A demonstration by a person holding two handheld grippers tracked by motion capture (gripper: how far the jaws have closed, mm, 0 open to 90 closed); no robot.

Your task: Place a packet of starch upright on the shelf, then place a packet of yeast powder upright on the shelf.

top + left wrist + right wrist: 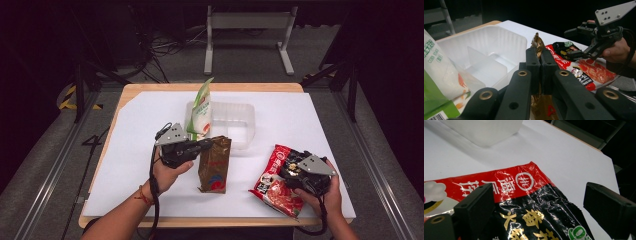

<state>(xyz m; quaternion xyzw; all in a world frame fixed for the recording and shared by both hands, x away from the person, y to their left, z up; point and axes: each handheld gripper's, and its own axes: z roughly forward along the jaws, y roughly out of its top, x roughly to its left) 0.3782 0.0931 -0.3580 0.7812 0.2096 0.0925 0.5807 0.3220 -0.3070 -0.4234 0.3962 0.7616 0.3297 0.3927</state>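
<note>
We held the brown pouch by its top seam, and the red noodle packet waited under the other gripper.

Our left gripper was pressed together on the crimped top of the brown pouch, which stood on the bench just beside the clear tray. Our right gripper was spread above the red noodle packet, lying flat near the front edge. Both bags seemed light, soft and slippery to us; a sealed edge is the best place to pinch. A green-white bag leaned in the tray.

Brown foil pouch lies at centre, its top edge raised. Red-and-black snack packet lies flat at near right.
</note>
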